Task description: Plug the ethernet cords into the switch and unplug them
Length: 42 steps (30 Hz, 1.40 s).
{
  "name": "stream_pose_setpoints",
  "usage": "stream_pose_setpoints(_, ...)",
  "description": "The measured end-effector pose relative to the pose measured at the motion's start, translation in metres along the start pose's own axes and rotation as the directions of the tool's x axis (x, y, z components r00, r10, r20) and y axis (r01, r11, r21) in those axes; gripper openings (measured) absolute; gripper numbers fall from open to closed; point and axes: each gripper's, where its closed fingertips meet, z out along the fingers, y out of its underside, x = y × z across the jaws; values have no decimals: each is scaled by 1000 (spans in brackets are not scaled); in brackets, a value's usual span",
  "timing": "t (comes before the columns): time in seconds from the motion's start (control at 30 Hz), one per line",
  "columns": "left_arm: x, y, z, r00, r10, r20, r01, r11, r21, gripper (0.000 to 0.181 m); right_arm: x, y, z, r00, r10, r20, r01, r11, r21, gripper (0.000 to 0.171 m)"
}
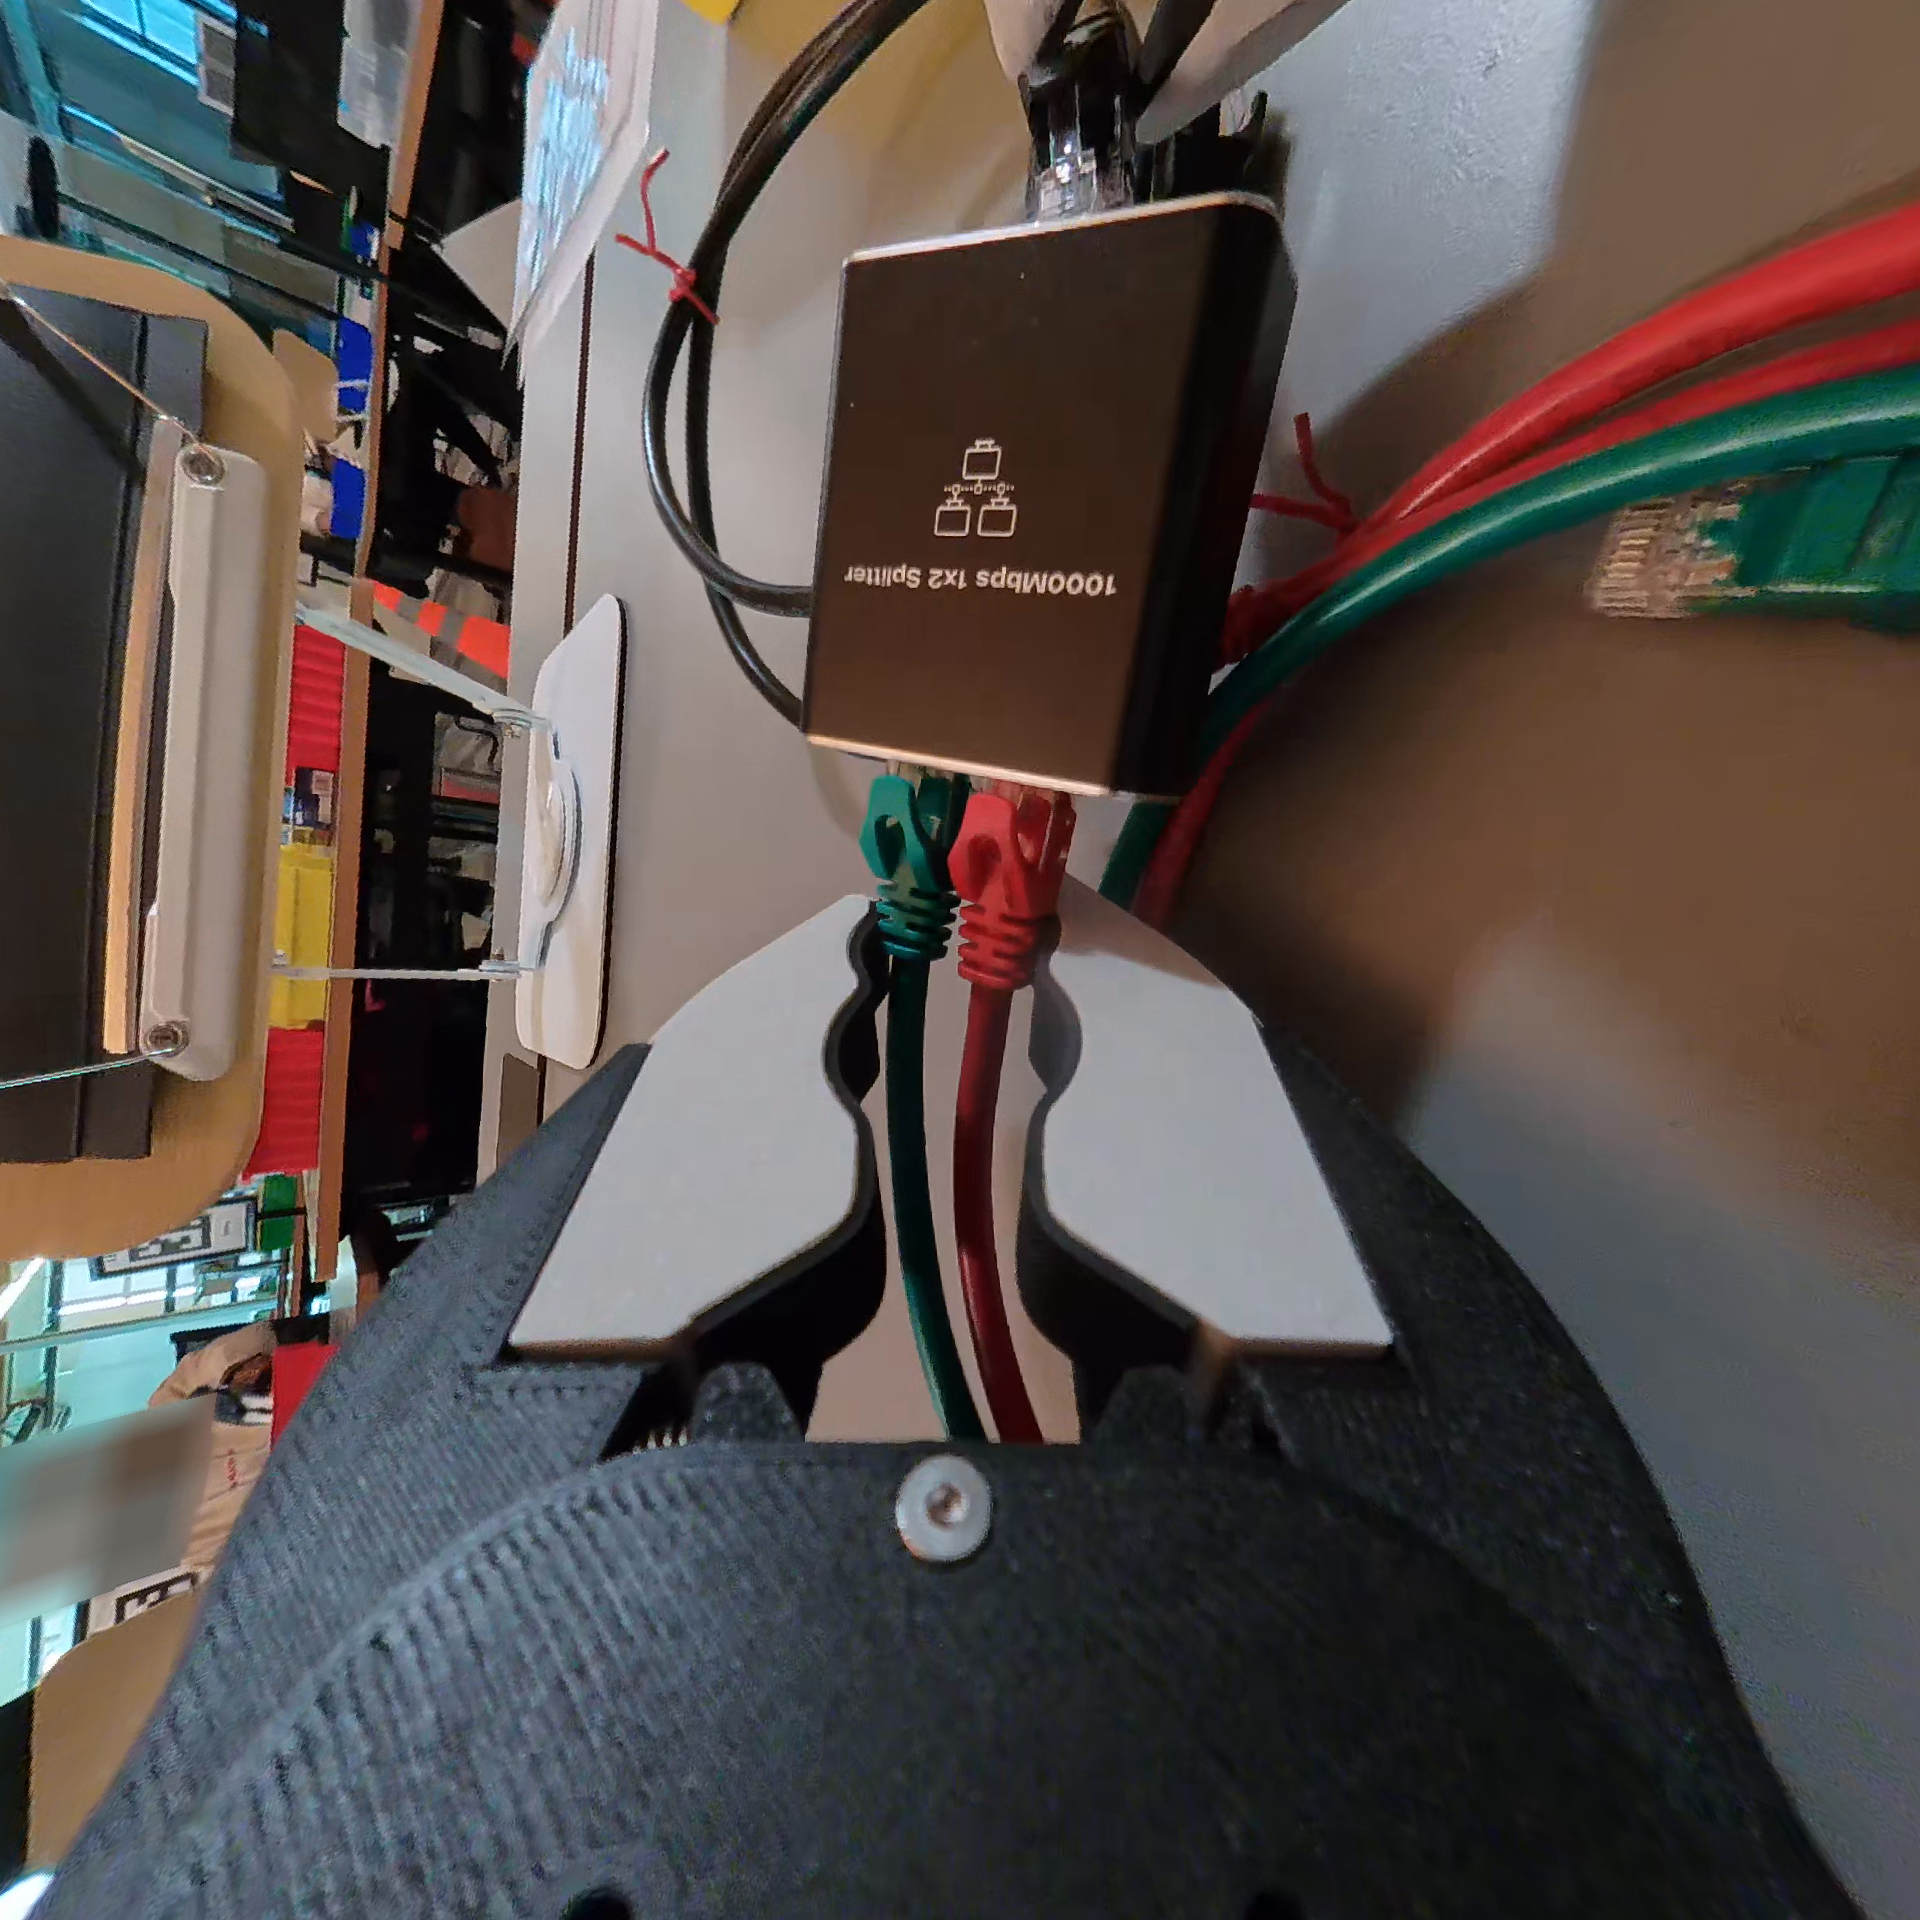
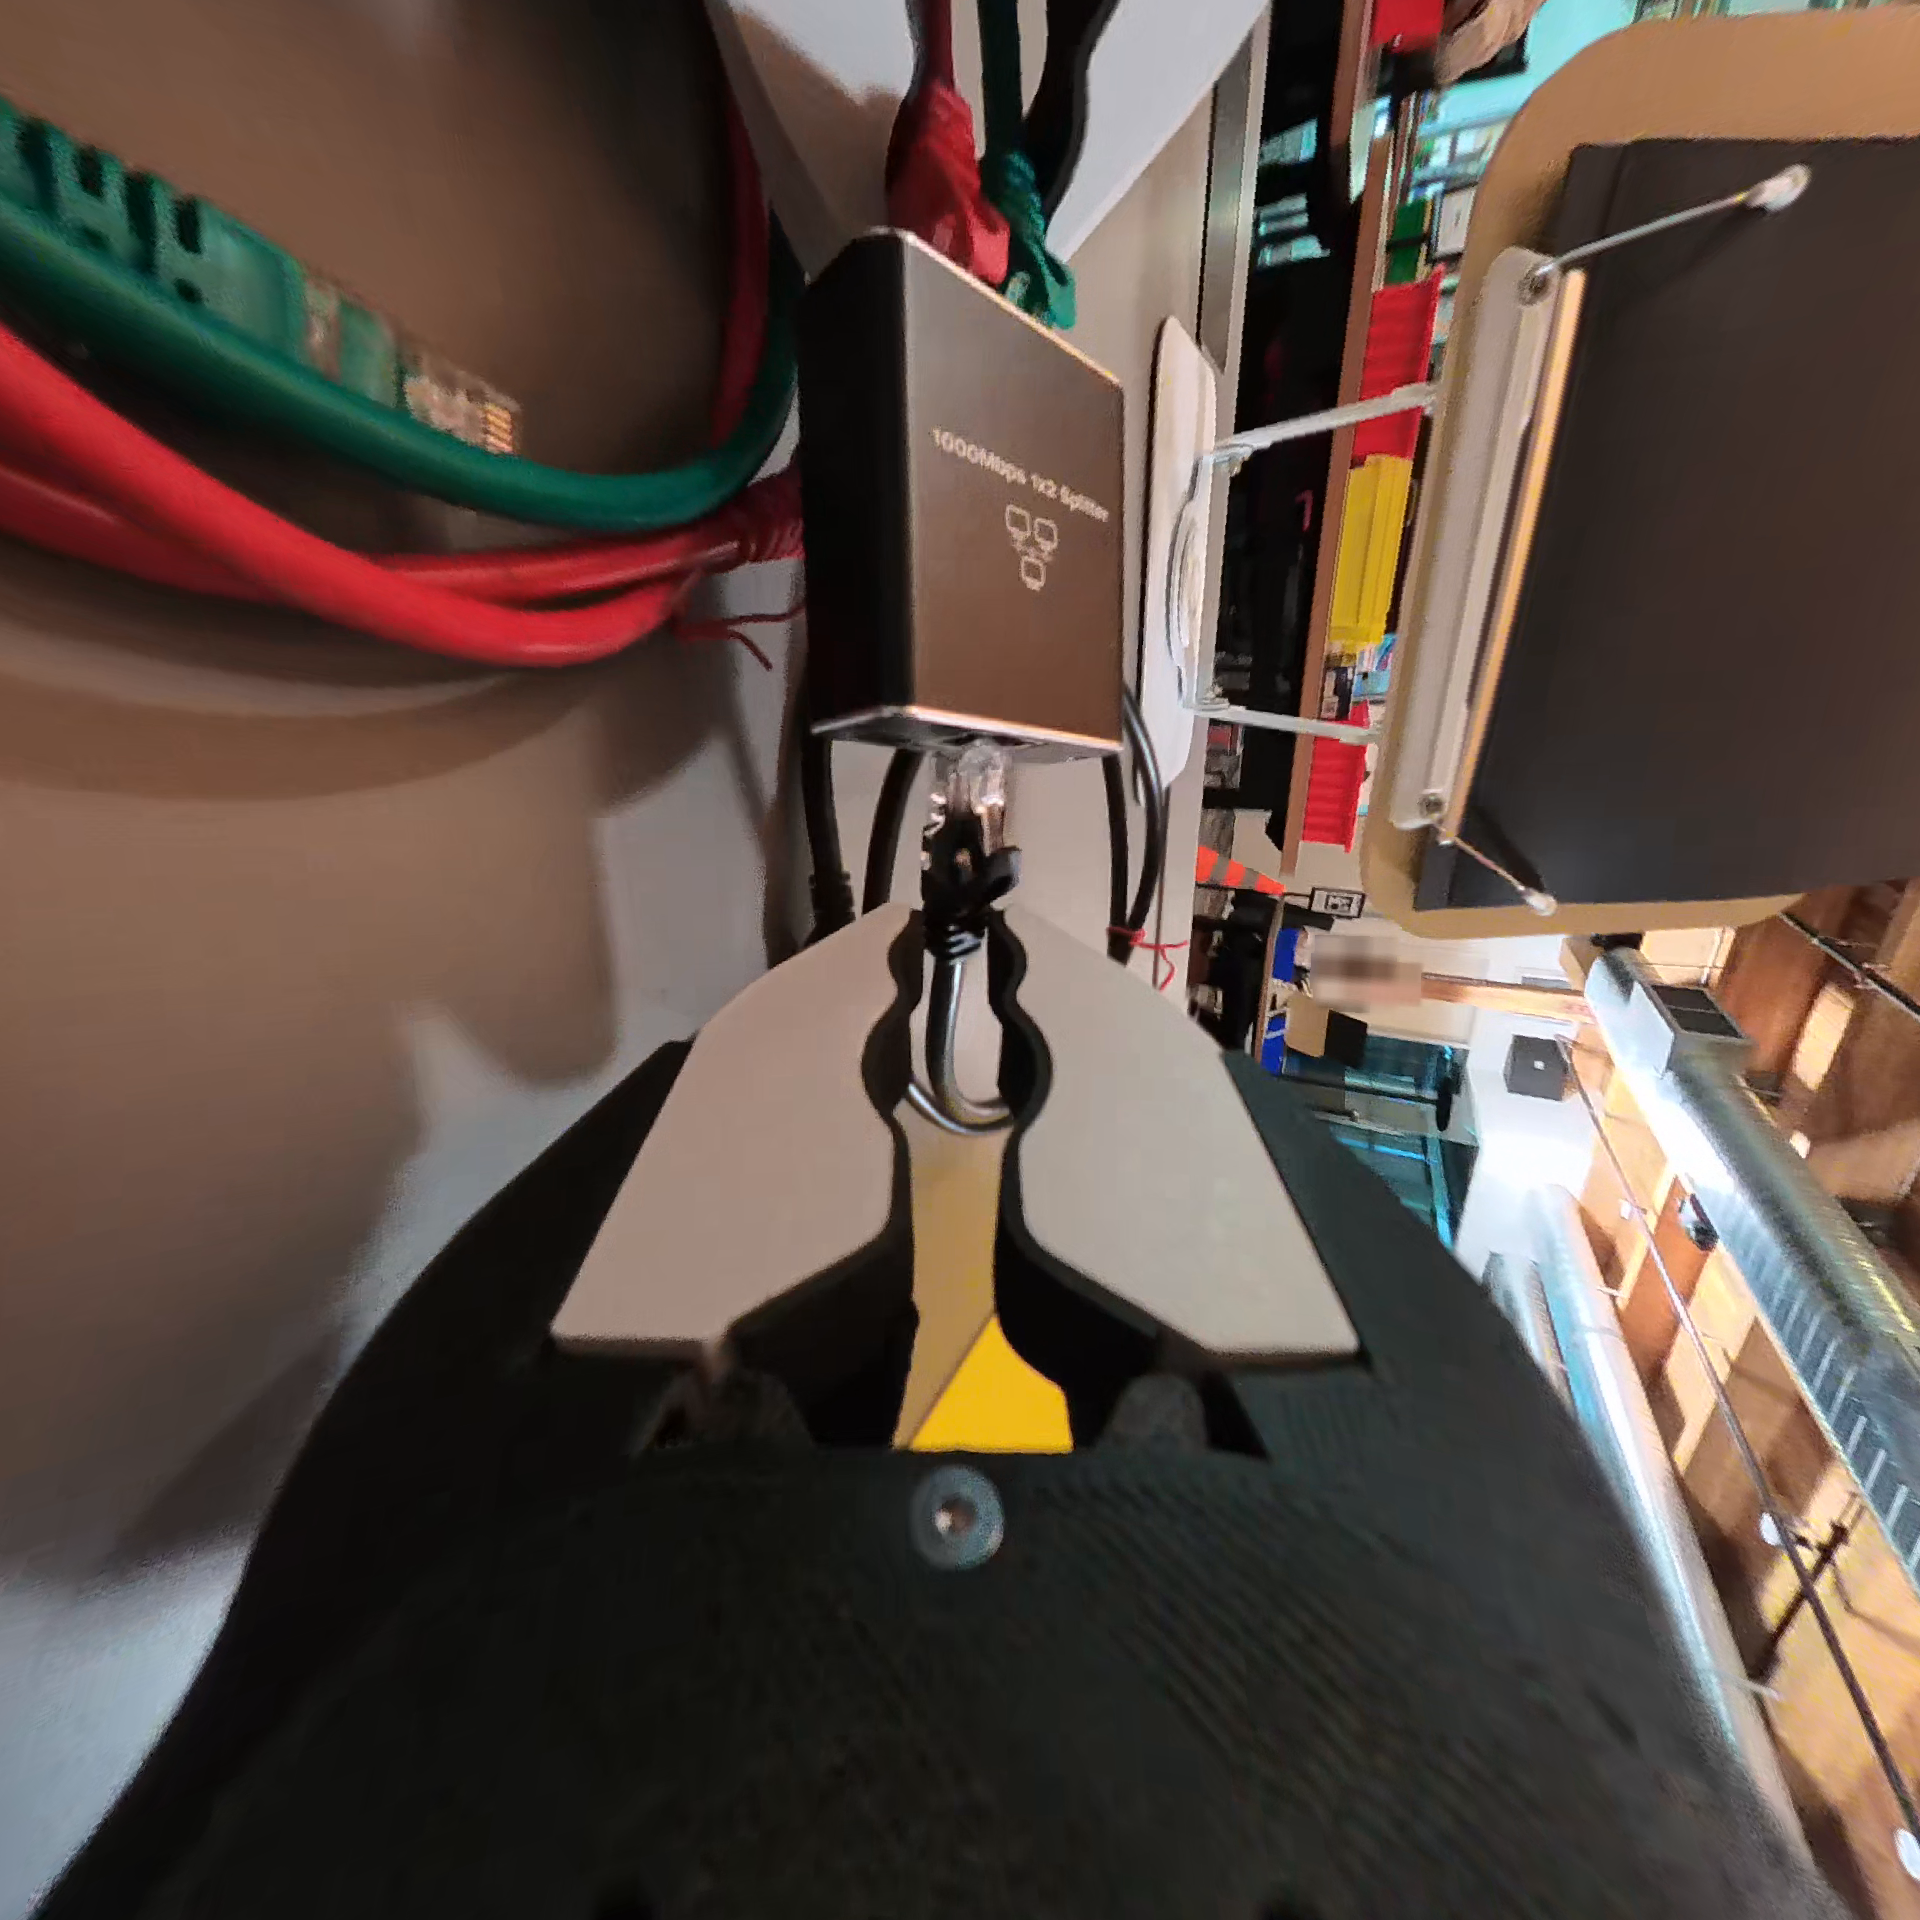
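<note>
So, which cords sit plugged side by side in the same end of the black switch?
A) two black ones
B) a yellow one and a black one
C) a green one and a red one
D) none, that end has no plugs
C: in the left wrist view a green plug and a red plug sit next to each other in the near end of the black switch.
</note>
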Motion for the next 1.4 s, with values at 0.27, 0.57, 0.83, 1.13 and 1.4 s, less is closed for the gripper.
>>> stream_pose_setpoints(0.27,-1,0,2,1000,7,22,-7,1000,-23,26,-8,3,1,997,54,52,-53,998,-22,11)
stream_pose_setpoints(0.57,-1,3,3,998,-56,6,56,998,12,26,-20,-30,-33,716,510,477,-597,801,40,11)
stream_pose_setpoints(0.83,-1,4,3,994,-104,-16,104,994,36,26,10,-15,-31,413,644,644,-883,457,109,22)
stream_pose_setpoints(1.13,-1,4,4,994,-106,-17,107,994,36,26,-21,-20,-14,470,644,604,-817,576,23,52)
stream_pose_setpoints(1.4,-2,5,5,992,-126,-20,127,991,31,26,-18,-28,-18,421,652,631,-847,531,16,11)
